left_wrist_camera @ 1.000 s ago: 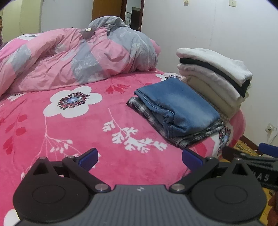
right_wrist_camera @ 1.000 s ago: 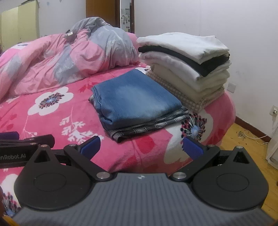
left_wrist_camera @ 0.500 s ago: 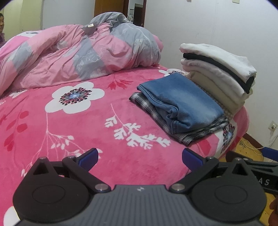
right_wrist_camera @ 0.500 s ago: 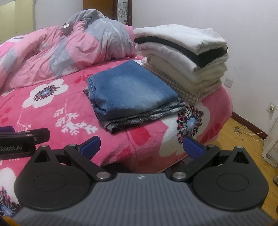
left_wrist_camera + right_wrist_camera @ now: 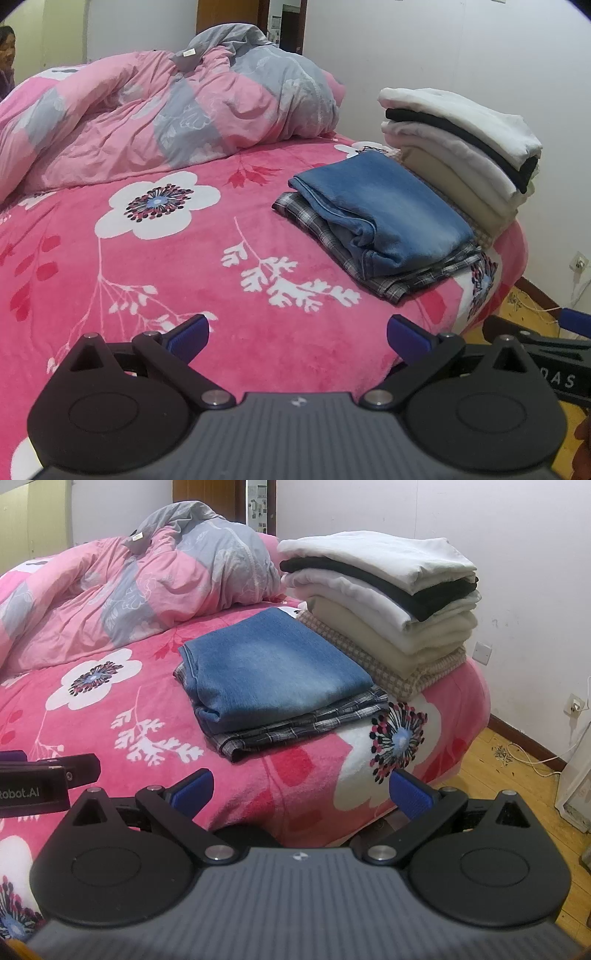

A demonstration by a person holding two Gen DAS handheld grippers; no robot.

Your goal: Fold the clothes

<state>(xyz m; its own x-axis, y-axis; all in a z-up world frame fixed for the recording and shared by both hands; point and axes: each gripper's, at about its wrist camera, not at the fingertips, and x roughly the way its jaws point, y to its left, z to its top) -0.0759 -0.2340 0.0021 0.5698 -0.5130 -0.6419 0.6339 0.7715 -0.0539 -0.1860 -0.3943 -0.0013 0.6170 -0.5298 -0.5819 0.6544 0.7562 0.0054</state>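
Note:
Folded blue jeans (image 5: 388,214) (image 5: 273,668) lie on a folded plaid garment (image 5: 417,278) (image 5: 306,722) near the right edge of the bed. Behind them stands a tall stack of folded white, black and beige clothes (image 5: 465,147) (image 5: 388,590). My left gripper (image 5: 297,332) hovers open over the pink blanket, holding nothing, well short of the jeans. My right gripper (image 5: 301,794) is open and holds nothing, at the bed's near edge in front of the jeans. Each gripper shows at the edge of the other's view.
The bed has a pink flowered blanket (image 5: 166,266) (image 5: 92,709). A crumpled pink and grey duvet (image 5: 166,110) (image 5: 147,579) fills the back. Right of the bed is wooden floor (image 5: 517,775) with a cable, a white wall and sockets. A person (image 5: 5,51) is at far left.
Both grippers have drawn back from the clothes, toward the near edge of the bed. The folded piles have not moved. Both grippers stay open.

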